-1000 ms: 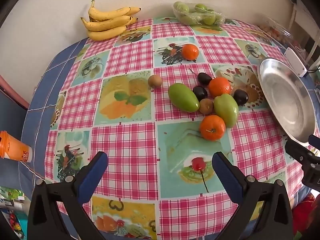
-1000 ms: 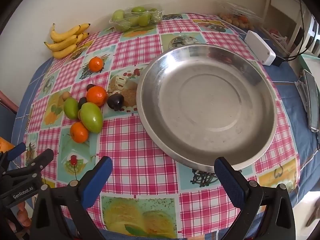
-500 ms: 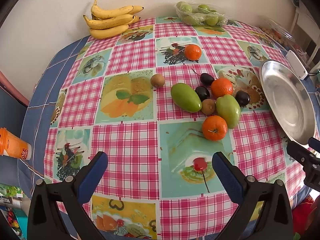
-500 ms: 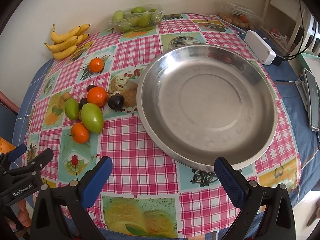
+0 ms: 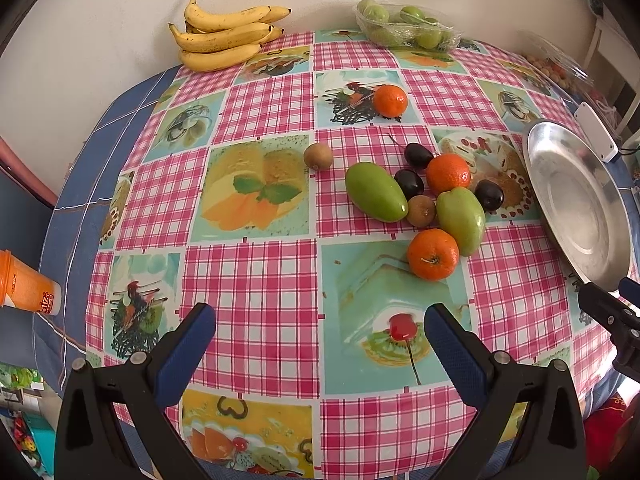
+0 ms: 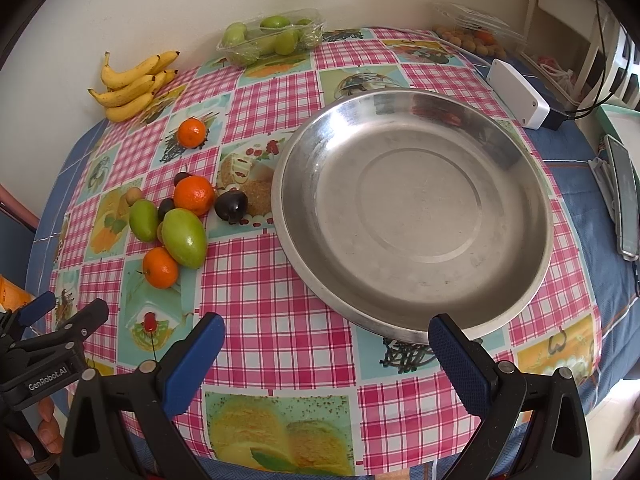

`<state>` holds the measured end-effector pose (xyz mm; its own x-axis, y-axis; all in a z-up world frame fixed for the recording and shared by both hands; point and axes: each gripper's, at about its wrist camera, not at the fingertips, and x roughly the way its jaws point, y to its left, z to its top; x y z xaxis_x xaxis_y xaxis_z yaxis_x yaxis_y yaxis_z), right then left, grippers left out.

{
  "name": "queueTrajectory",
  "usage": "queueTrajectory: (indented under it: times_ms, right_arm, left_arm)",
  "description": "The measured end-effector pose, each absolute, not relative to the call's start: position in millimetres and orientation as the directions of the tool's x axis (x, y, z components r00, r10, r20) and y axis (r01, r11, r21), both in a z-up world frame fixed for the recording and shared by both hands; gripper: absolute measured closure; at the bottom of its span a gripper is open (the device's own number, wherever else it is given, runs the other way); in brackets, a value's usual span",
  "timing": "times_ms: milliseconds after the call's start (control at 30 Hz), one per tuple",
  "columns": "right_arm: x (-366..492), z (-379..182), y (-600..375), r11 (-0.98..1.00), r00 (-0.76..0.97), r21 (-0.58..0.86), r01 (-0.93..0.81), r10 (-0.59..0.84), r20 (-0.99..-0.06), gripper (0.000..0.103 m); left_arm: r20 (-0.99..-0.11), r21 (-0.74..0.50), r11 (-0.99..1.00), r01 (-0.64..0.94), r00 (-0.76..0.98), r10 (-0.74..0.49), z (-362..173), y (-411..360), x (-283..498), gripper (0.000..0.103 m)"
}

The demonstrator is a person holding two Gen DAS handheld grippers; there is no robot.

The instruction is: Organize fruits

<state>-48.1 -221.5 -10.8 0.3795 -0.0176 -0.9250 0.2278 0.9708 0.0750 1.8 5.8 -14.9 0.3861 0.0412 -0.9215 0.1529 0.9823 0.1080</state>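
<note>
Both grippers hang over the table's near edge, empty. Left gripper [image 5: 320, 336] is spread wide; right gripper [image 6: 326, 344] is wide too, in front of the steel plate [image 6: 516, 236], which has nothing in it. Fruit cluster [image 5: 420, 200] (oranges, green mangoes, plums, kiwis) sits just left of the plate; bananas [image 5: 224, 36] are at the back by the wall.

You see a pink-checked tablecloth [image 5: 248, 288], yellow bananas [image 5: 224, 36], orange tangerines [image 5: 433, 254], green mangoes [image 5: 374, 192] and a silver plate [image 6: 416, 216].
</note>
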Motion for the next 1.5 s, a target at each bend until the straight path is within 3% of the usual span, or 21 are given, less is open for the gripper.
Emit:
queueTrajectory:
  times_ms: [1500]
  right_arm:
    - [-48.8,-10.8,-223.1,0.969,0.377,0.078,0.233,-0.016,-0.926,0.000]
  left_arm:
    - [-0.934,0.095,0.988,0.125,0.354,0.045,-21.3,10.3,5.0,0.000]
